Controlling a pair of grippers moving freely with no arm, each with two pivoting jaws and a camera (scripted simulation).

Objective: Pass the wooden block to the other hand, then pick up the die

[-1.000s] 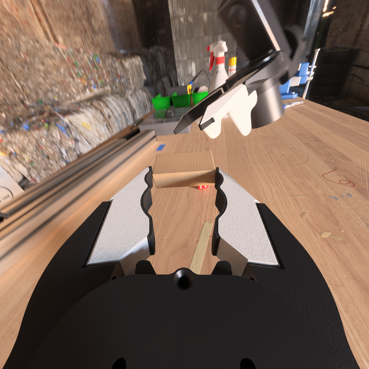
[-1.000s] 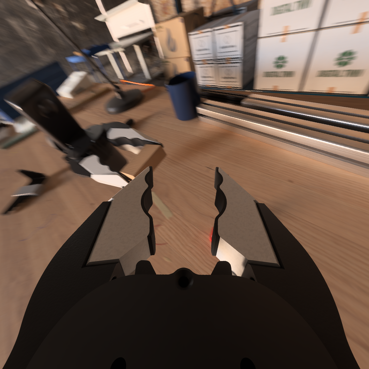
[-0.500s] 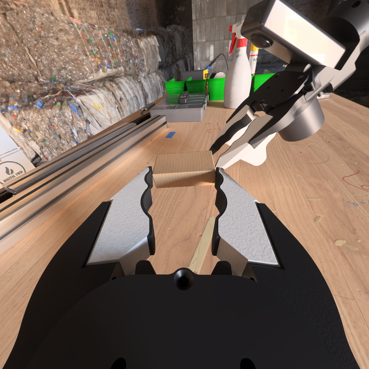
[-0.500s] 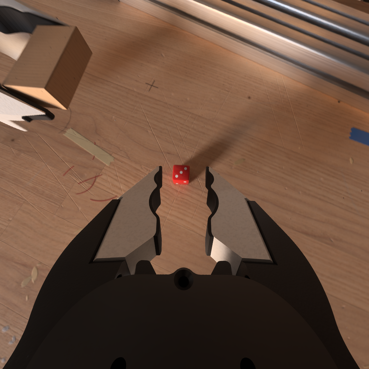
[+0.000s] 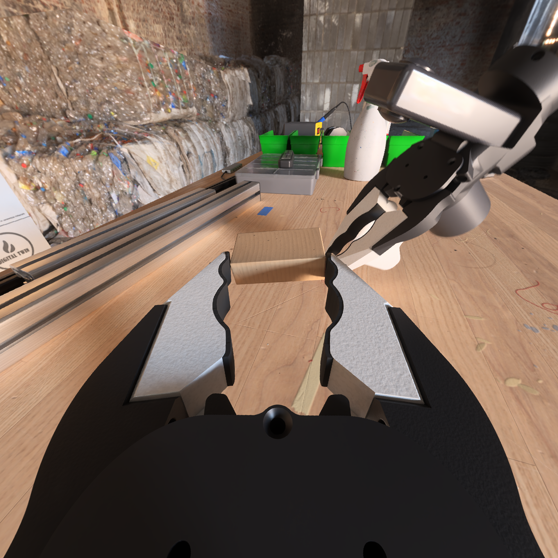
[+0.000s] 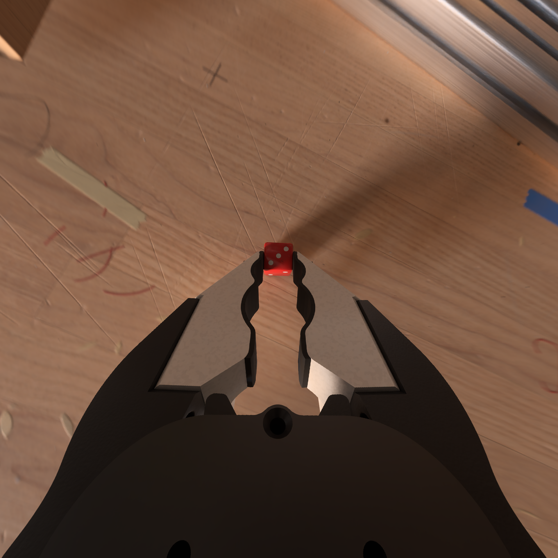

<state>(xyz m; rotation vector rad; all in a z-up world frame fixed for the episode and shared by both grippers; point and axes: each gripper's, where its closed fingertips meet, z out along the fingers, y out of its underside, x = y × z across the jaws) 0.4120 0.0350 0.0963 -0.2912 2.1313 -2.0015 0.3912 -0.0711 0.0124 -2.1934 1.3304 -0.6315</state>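
Between the right claw (image 6: 278, 256) tips sits the red die (image 6: 278, 259) — pinched on both sides, low over the table (image 6: 392, 271). The left claw (image 5: 277, 262) grips the wooden block (image 5: 277, 256) at its tips — clear above the table.

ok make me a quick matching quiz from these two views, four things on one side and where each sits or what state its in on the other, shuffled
Things
1. wooden block
2. die
3. spray bottle
4. blue tape

Places or states
A. stuck flat on the table, near the metal rails
B. clamped at the left gripper tips
C. standing by the green bins
D. pinched between the right gripper tips

Pairs: 1-B, 2-D, 3-C, 4-A
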